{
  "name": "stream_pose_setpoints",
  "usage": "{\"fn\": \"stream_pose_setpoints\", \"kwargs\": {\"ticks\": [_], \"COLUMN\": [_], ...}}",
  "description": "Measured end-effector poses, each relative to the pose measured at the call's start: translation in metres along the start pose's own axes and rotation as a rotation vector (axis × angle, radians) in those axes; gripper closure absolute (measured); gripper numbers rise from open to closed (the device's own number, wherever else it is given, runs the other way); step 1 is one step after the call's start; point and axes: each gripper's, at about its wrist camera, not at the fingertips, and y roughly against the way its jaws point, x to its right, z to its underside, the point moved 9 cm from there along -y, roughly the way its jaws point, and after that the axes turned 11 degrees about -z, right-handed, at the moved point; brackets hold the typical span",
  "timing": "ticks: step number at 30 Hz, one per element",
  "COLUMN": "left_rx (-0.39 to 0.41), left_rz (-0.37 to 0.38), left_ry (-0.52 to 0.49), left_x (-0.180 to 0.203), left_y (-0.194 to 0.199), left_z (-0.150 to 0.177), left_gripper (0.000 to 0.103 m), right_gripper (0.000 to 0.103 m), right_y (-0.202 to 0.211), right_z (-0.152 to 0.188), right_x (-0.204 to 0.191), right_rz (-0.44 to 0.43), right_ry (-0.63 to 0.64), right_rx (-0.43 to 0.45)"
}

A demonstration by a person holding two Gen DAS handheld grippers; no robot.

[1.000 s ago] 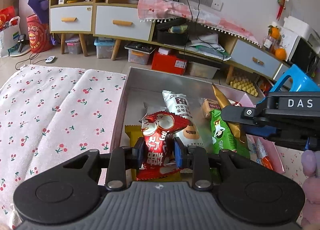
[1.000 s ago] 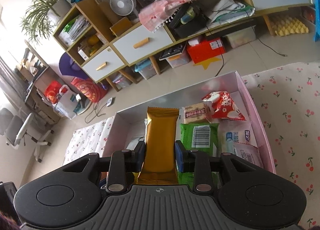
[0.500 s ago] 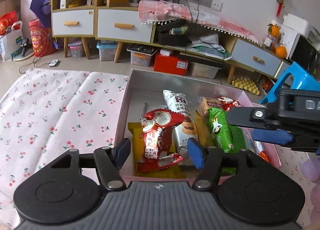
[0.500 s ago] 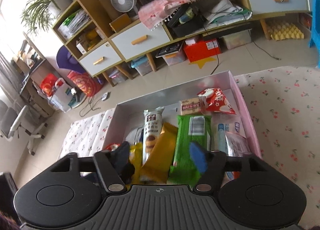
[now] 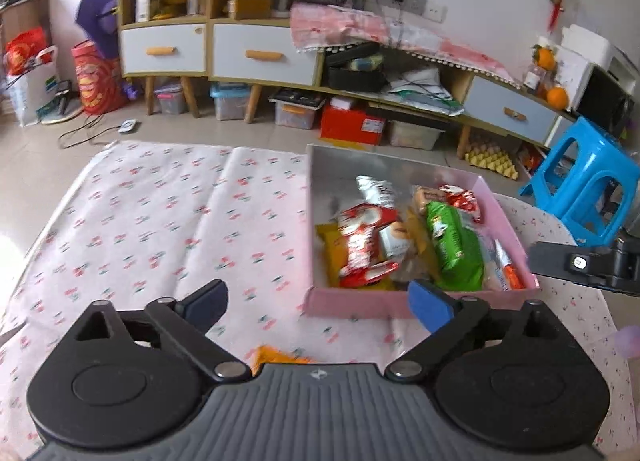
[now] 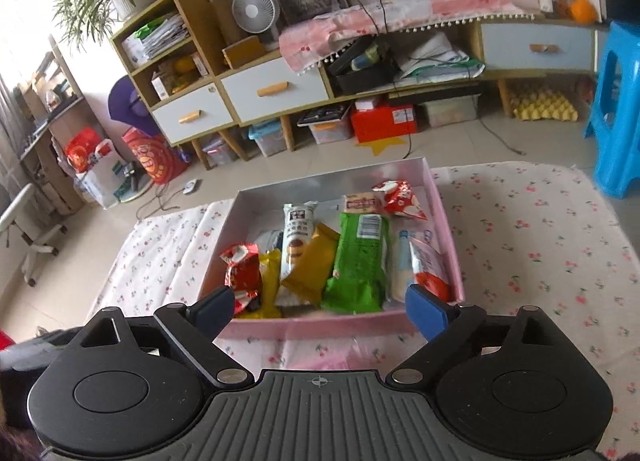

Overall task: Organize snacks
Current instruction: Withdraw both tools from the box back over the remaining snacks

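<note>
Snacks [image 6: 356,261] in box [image 6: 320,327], beyond hand-held gripper [image 6: 320,311]

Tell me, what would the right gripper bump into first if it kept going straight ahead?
Probably the pink box's near wall, or the snacks just behind it, such as the green packet. The right gripper is open and empty; depth is unclear.

1. The orange-yellow crinkled packet [image 5: 280,356] on the cherry-print cloth was mostly hidden behind the left gripper's grey body; its kind could not be told.
2. The yellow flat packet [image 6: 269,281] in the pink-walled box lay partly under the red foil packet [image 6: 242,275].
3. Wrapper print was too small to read.
</note>
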Motion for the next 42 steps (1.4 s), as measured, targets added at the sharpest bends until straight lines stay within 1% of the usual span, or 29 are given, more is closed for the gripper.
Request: {"fn": "stream_pose_setpoints", "kwargs": {"ticks": [3,5,7,9,12,14,16,19,22,25,27,28,35,36,37,40,42], "left_rx": [-0.03,-0.053,-0.063,-0.055,-0.016,0.016,0.027,0.015,-0.012,-0.021,-0.009,0.01,0.059,0.066,0.073,0.083,0.083], "left_rz": [-0.015,-0.03,-0.047,-0.064,-0.08,-0.069,-0.052,-0.042,-0.019,-0.017,-0.018,-0.012,0.019,0.023,0.026,0.032,0.033], "left_ry": [0.019,0.023,0.014,-0.005,-0.04,-0.056,-0.087,-0.116,-0.121,-0.162,-0.188,-0.193,-0.211,-0.213,-0.215,-0.214,-0.213], "left_x": [-0.011,-0.018,-0.023,-0.027,-0.03,-0.028,-0.025,-0.018,-0.014,-0.012,-0.012,-0.012,-0.016,-0.015,-0.015,-0.013,-0.012], "left_y": [0.001,0.002,0.002,0.002,0.002,0.001,-0.002,-0.01,-0.016,-0.02,-0.02,-0.019,-0.015,-0.016,-0.016,-0.018,-0.02], "left_z": [0.006,0.013,0.018,0.023,0.033,0.041,0.053,0.069,0.085,0.096,0.1,0.1,0.104,0.104,0.104,0.103,0.101], "left_gripper": [0.002,0.002,0.001,0.001,0.001,0.001,0.001,0.001,0.001,0.001,0.0,0.0,0.0,0.0,0.0,0.0,0.0], "right_gripper": [0.005,0.004,0.004,0.004,0.004,0.003,0.003,0.003,0.003,0.003,0.003,0.003,0.003,0.0,0.0,0.0,0.0], "right_y": [0.007,0.011,0.012,0.012,0.013,0.01,0.008,0.003,0.002,0.002,0.003,0.003,-0.005,-0.004,-0.004,-0.006,-0.008], "right_z": [0.007,0.012,0.018,0.024,0.035,0.043,0.054,0.073,0.091,0.11,0.121,0.127,0.158,0.158,0.158,0.157,0.155], "right_x": [-0.001,0.001,0.001,0.001,-0.001,-0.002,-0.004,-0.003,-0.003,-0.002,-0.001,0.001,0.016,0.018,0.02,0.024,0.024], "right_rz": [0.018,0.024,0.034,0.045,0.022,0.019,0.019,0.022,0.01,-0.008,-0.013,-0.012,-0.004,-0.007,-0.005,-0.027,-0.029], "right_ry": [0.012,0.017,0.028,0.041,0.084,0.127,0.179,0.251,0.302,0.344,0.373,0.386,0.446,0.443,0.436,0.405,0.408], "right_rx": [0.01,0.027,0.022,0.018,0.021,0.009,-0.012,-0.048,-0.084,-0.118,-0.144,-0.158,-0.243,-0.233,-0.216,-0.205,-0.187]}}
